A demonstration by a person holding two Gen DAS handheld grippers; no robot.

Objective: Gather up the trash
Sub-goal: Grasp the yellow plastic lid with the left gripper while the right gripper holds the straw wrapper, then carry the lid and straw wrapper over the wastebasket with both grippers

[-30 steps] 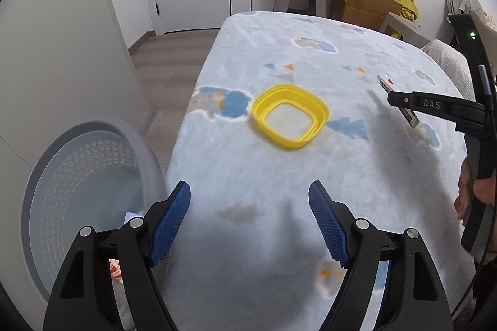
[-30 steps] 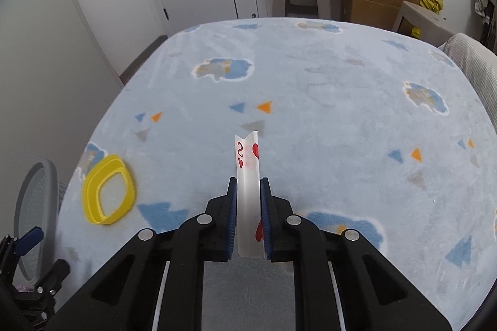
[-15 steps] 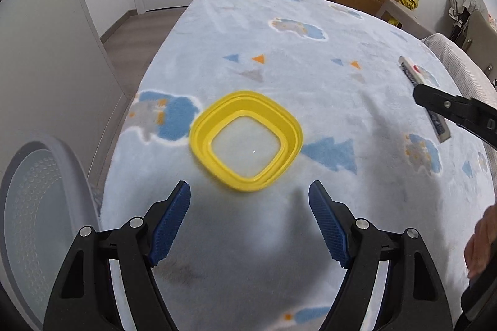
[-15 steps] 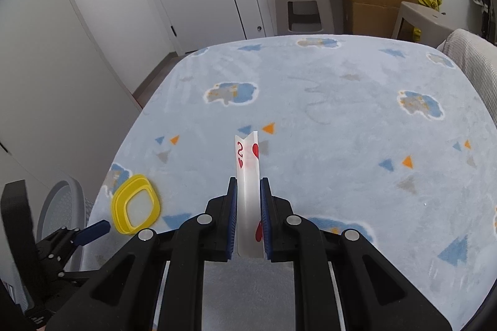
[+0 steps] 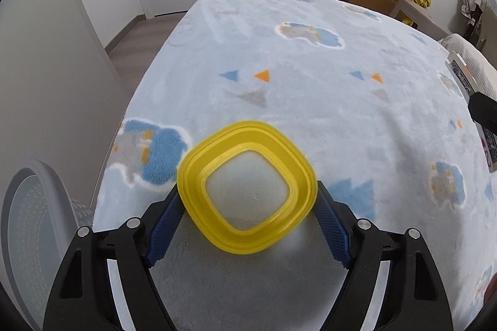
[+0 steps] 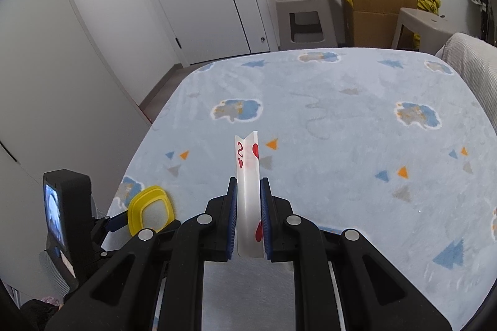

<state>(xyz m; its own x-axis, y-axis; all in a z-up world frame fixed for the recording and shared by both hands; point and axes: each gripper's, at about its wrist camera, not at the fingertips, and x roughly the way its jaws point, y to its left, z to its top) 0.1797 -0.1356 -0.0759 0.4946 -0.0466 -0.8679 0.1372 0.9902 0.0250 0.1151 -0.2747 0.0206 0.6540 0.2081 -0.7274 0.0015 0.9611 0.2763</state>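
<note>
The left gripper (image 5: 247,200) stands spread wide over the patterned blanket (image 5: 310,101), a yellow square lid (image 5: 247,186) lying between its blue fingertips (image 5: 164,225), the lid's rim close against both pads. The right gripper (image 6: 248,206) is clamped narrowly on a bent two-of-hearts playing card (image 6: 247,169), which juts forward beyond its fingertips.

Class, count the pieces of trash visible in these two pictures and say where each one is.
2. The yellow lid lies on the blanket between the open left gripper's fingers. The playing card is pinched upright in the right gripper. Others may be out of view.
</note>
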